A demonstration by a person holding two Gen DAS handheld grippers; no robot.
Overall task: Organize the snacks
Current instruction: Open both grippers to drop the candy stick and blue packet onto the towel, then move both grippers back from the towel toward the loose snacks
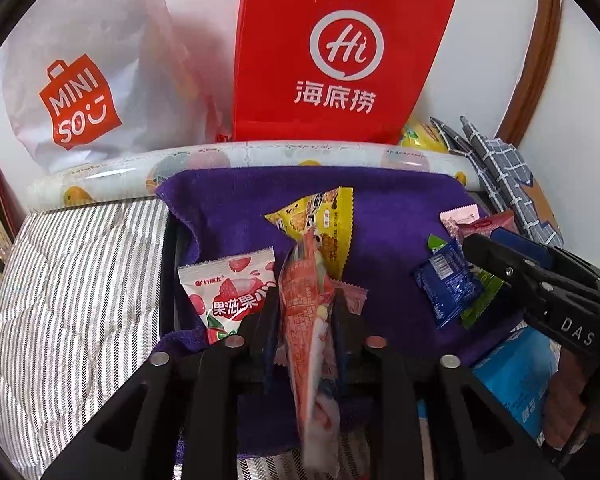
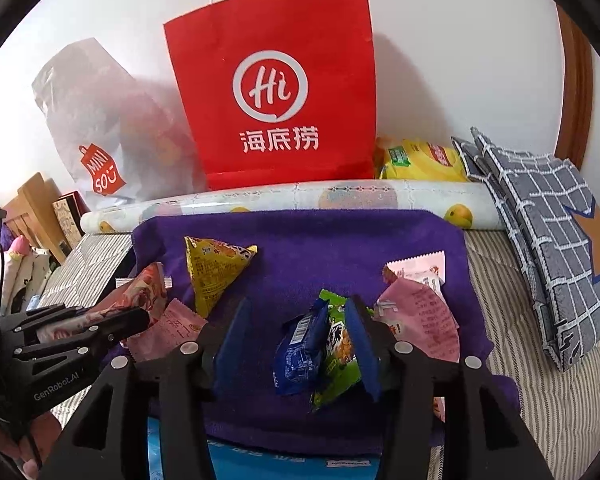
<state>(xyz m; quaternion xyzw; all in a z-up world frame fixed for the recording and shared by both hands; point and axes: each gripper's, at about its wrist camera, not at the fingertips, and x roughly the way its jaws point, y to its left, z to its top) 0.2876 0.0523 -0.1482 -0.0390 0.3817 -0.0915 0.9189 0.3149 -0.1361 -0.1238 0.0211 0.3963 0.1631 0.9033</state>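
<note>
Plainly, both grippers sat low over the purple terry towel [image 2: 340, 240] that was spread on the striped bed cover [image 1: 80, 260], with the snacks scattered across it. The left gripper [image 1: 306, 312] had a long, crinkly red-and-white snack sachet [image 1: 306, 320] standing between its narrow jaws; whether the pads pressed on it or merely flanked it could not be told. The right gripper [image 2: 296, 344] stood part open around two small packets, a dark blue foil packet [image 2: 300, 356] and a green printed packet [image 2: 340, 356]; the green one lay against the right-hand pad, while a gap showed beside the blue one, so I judged nothing was clamped there.

At centre of the towel lay a yellow triangular pouch [image 2: 212, 276], a white strawberry-print pouch [image 1: 228, 292] to the lower left of the left wrist view, and pink wrappers [image 2: 420, 312] at the right. Behind, against the wall, stood a red paper carrier bag [image 2: 276, 88] and a white plastic shopping bag [image 1: 84, 80], upper centre and upper left.

These sachets looked feather-light, soft and slippery in their film, and whatever was inside could crush. The flat crimped end seals seemed the safest hold, pinched lightly; the puffed middles would likely squirm out of smooth pads
</note>
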